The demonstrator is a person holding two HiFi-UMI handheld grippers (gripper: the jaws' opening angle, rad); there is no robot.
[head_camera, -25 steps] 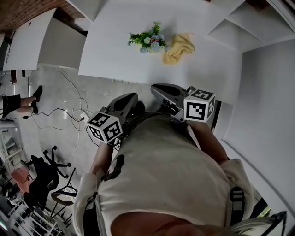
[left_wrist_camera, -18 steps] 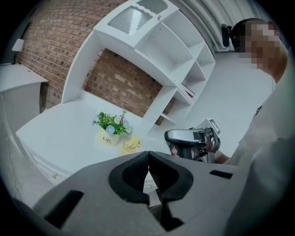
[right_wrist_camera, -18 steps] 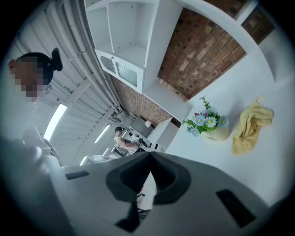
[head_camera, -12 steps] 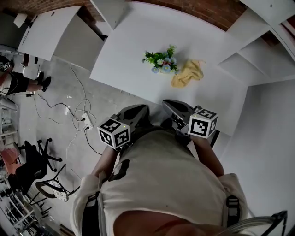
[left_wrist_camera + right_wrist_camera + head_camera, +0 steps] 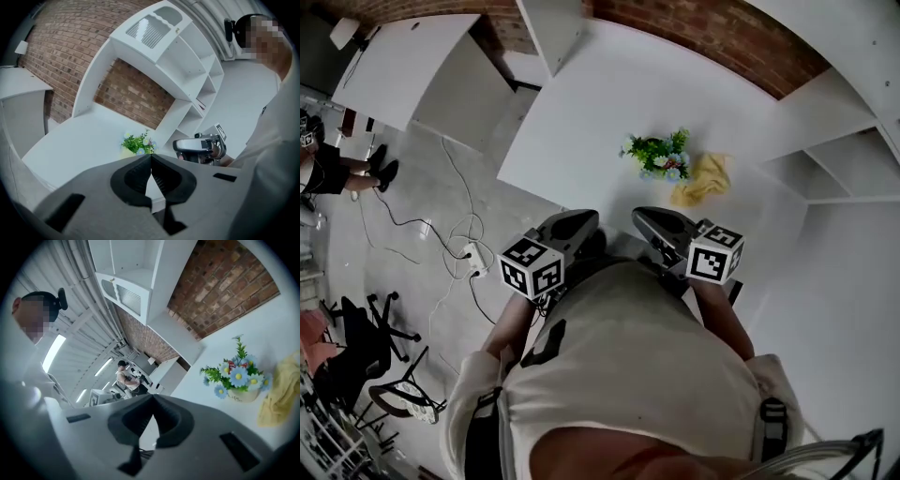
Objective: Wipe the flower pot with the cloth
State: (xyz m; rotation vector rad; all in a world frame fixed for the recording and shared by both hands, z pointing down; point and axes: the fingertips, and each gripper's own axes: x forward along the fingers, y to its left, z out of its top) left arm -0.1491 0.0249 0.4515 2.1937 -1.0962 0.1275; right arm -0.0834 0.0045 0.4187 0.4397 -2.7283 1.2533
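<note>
The grey left gripper (image 5: 151, 157) and right gripper (image 5: 152, 397) were clenched, empty; a crumpled yellow cloth (image 5: 705, 181) was laid beside the cream flower pot (image 5: 659, 157).

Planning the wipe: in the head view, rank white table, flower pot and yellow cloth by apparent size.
Largest: white table, clearly.
Then flower pot with its flowers and yellow cloth: they look alike, so unranked.

Brightness: bright and even; the white worktop (image 5: 581, 122) is almost washed out.
Source: ceiling strip lights (image 5: 53, 351), seen in the right gripper view.
Shadows: soft and faint.
Distortion: heavy fisheye bending; dark rounded corners in both gripper views.
Focus: flower pot (image 5: 243, 393) crisp; far room softer.
</note>
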